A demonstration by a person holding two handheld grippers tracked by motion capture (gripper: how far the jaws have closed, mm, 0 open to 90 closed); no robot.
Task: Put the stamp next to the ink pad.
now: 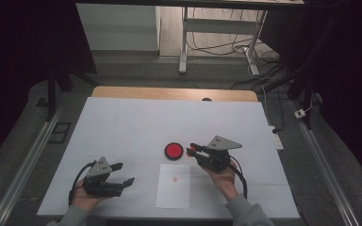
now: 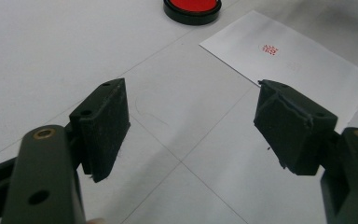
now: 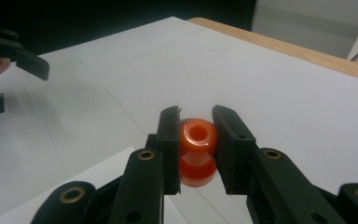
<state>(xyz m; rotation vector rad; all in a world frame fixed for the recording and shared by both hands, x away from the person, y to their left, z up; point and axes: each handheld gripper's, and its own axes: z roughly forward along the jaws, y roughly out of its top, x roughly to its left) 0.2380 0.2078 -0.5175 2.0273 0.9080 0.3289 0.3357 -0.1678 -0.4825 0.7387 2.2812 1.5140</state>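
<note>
In the high view my right gripper hovers just right of a round red ink pad in a black case. The right gripper view has it shut on an orange-red stamp, whose waisted handle sits between the pads. A white paper sheet bearing a small red stamp mark lies near the front edge. Left of the sheet, my left gripper is held open. Nothing sits between its jaws, which look toward the sheet, the mark and the ink pad.
A white cover lies over the table, whose wooden far edge shows beyond it. Past the table are desk legs and floor cables. The other gripper appears at the top left of the right gripper view.
</note>
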